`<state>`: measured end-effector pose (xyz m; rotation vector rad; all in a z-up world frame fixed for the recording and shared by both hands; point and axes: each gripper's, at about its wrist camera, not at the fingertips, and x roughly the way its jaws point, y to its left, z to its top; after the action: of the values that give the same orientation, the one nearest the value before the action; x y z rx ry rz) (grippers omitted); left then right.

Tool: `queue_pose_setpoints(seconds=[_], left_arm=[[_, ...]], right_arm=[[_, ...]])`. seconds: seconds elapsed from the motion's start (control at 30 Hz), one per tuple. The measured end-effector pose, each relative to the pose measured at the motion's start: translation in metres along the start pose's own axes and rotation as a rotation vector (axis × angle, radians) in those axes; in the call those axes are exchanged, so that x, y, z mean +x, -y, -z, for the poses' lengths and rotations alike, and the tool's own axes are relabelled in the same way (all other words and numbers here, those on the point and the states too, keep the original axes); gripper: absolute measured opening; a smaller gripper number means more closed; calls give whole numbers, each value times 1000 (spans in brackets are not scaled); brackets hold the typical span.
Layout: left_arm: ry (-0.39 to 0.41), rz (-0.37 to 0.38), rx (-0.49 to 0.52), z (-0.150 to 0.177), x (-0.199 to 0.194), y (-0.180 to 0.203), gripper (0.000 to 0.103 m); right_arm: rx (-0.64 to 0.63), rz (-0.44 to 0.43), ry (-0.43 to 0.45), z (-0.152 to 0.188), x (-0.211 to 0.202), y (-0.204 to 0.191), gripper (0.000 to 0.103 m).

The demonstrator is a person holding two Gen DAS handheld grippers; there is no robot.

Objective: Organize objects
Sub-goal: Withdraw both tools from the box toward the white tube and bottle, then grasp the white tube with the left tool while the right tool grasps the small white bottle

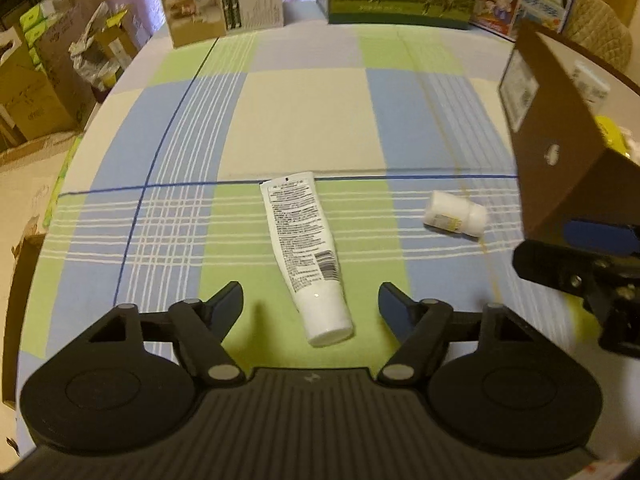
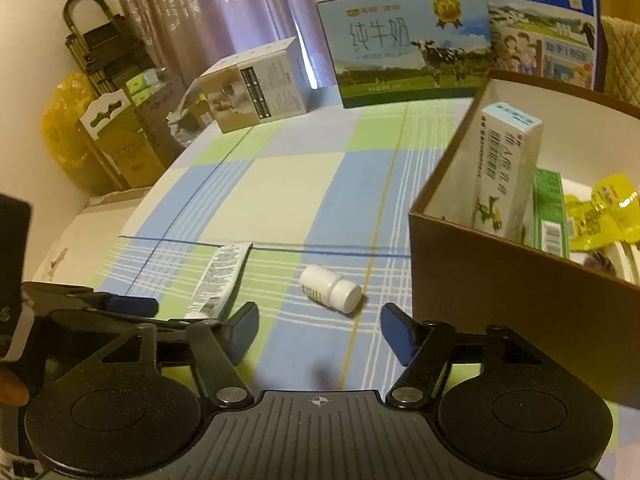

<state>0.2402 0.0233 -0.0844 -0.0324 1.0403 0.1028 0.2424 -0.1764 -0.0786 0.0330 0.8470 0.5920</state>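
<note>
A white tube [image 1: 306, 256] with printed text lies on the checked tablecloth, its cap end between the fingers of my open left gripper [image 1: 311, 308]. The same tube [image 2: 220, 278] shows at the lower left in the right wrist view. A small white bottle [image 1: 456, 215] lies on its side to the right of the tube. My right gripper [image 2: 319, 330] stands open just short of that bottle [image 2: 331, 288], with nothing between its fingers. A brown cardboard box [image 2: 500, 272] at the right holds a tall white carton [image 2: 506, 168], a green packet [image 2: 551, 216] and yellow wrappers [image 2: 600, 216].
Milk cartons [image 2: 404, 60] and a small printed box [image 2: 256, 88] stand along the table's far edge. Cardboard boxes and bags [image 1: 44, 80] sit on the floor beyond the left edge. The right gripper's body [image 1: 580, 276] shows at the right of the left wrist view.
</note>
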Motion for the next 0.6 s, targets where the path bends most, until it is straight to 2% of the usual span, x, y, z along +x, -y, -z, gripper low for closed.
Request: queue_pose_setpoints(seconds=[0.1, 0.23, 0.3, 0.37, 0.47, 0.6], left_arm=[[-6, 7, -15, -2, 9, -2, 65], [-12, -1, -23, -4, 20, -3, 58], [-23, -4, -32, -4, 25, -5, 51], [-10, -9, -30, -3, 26, -6, 48], [1, -12, -28, -4, 26, -7, 33], [2, -20, -71, -5, 26, -15, 33]], right_arm=[[-32, 14, 22, 0, 7, -3, 57], [-66, 31, 30, 1, 20, -5, 51], [-92, 40, 33, 2, 28, -7, 48], [-128, 58, 35, 4, 36, -11, 48], [-191, 79, 43, 9, 46, -17, 47], [-282, 99, 41, 17, 59, -28, 46]])
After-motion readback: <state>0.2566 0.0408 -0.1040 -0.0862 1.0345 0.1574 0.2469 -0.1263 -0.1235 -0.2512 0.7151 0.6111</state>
